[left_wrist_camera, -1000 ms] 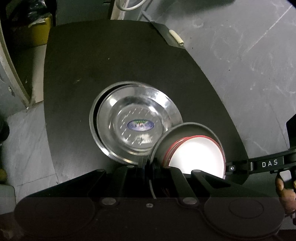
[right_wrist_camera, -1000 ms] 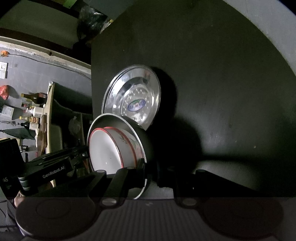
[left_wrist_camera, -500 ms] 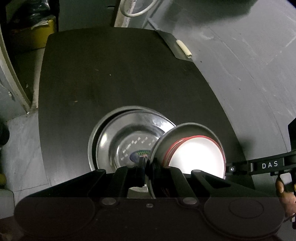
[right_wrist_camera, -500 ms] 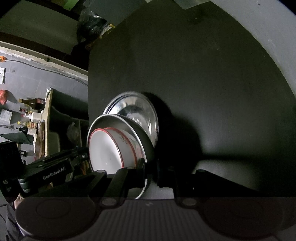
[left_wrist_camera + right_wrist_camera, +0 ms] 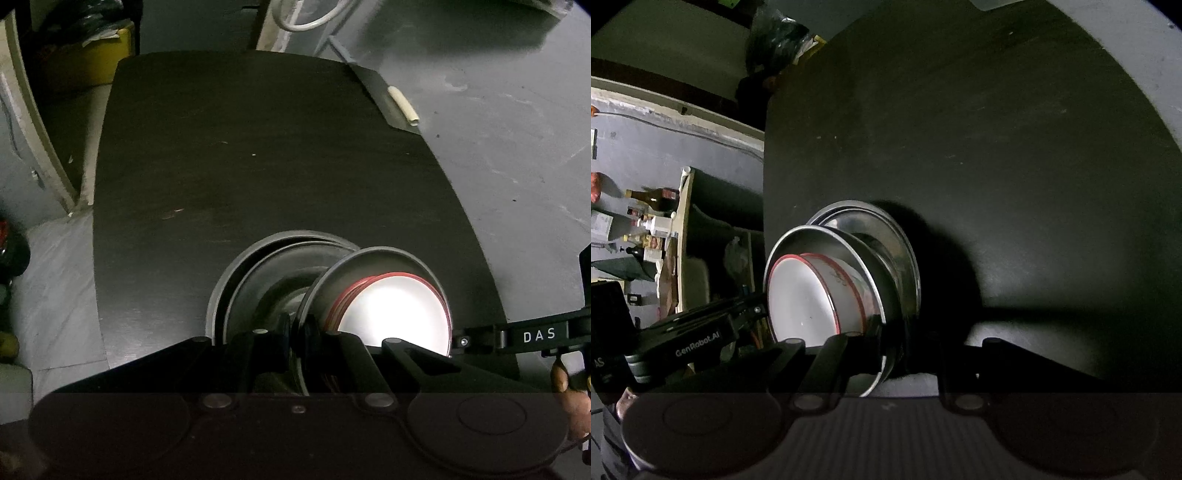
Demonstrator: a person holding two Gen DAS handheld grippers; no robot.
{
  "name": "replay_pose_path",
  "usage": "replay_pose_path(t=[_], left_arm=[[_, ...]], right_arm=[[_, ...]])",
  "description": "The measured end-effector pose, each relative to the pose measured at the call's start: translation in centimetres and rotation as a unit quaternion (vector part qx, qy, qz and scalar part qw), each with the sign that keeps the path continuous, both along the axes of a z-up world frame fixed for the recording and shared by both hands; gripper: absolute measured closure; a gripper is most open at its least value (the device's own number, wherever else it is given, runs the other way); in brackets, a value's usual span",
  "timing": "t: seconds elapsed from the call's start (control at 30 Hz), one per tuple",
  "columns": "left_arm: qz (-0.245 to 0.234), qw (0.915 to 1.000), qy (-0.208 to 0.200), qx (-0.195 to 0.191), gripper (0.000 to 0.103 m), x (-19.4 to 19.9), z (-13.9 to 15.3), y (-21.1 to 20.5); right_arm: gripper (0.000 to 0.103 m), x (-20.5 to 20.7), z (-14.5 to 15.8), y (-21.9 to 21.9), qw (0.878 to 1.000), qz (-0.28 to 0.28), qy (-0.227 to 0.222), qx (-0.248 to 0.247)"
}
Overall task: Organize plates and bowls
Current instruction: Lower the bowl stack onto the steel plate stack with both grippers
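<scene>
Both grippers, left (image 5: 297, 345) and right (image 5: 905, 347), have fingers clamped on the steel plate (image 5: 369, 266) carrying white bowls (image 5: 809, 299), held over stacked steel plates (image 5: 258, 266) on the counter (image 5: 258, 147); setting down remains.

three steel plates (image 5: 236, 273), perhaps two red-rimmed bowls (image 5: 399, 314).

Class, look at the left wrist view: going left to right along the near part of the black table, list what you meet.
Bare table → stacked steel plates → steel plate held on edge → white bowls with red rims → right gripper.
</scene>
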State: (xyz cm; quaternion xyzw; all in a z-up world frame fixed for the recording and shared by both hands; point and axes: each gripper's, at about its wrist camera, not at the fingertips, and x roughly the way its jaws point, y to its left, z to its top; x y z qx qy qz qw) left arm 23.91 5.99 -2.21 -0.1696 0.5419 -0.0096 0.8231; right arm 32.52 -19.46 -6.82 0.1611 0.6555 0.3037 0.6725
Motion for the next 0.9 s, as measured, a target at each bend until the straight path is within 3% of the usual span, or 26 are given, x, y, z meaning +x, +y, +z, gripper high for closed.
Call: replay_pose_path(t=[0.9], left_arm=[[0.040,0.9990,0.016,0.011,0.098,0.3,-1.3,2.5]], right_arm=[[0.089,0.6,-1.6,2.4,1.000,0.022,0.015,0.006]])
